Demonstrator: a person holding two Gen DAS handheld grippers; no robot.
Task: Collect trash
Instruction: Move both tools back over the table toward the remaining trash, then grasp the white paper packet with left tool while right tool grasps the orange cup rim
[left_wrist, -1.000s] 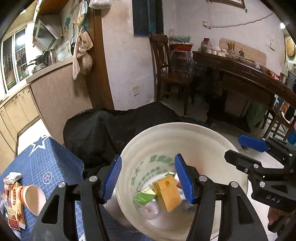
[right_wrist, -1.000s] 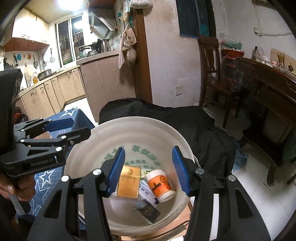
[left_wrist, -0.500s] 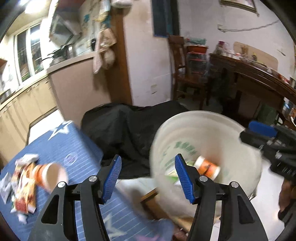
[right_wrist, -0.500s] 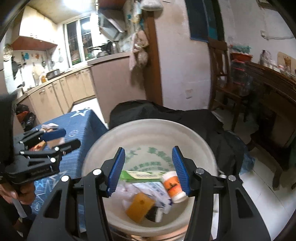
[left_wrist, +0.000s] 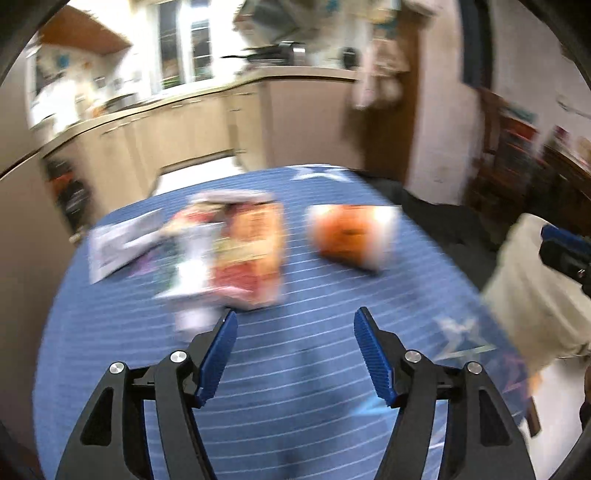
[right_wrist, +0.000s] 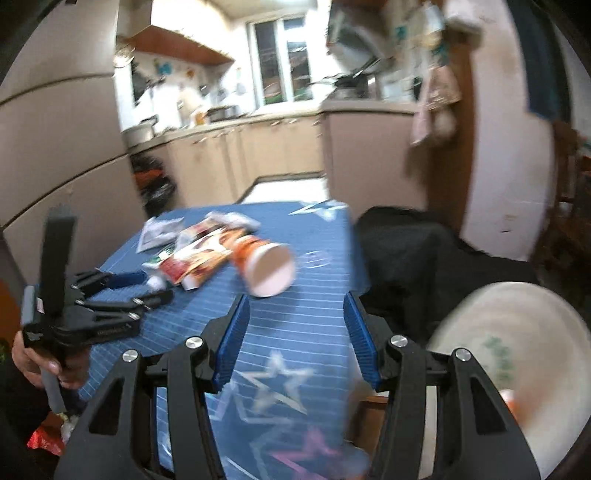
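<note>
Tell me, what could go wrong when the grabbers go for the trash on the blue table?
The orange cup lies on its side near the edge of the blue tablecloth, so a nudge might roll it off. The wrappers are flat and piled together, so the left gripper, jaws just opened wider and empty, may pinch cloth or several at once. The white bucket sits off to the side, so drops could miss.
</note>
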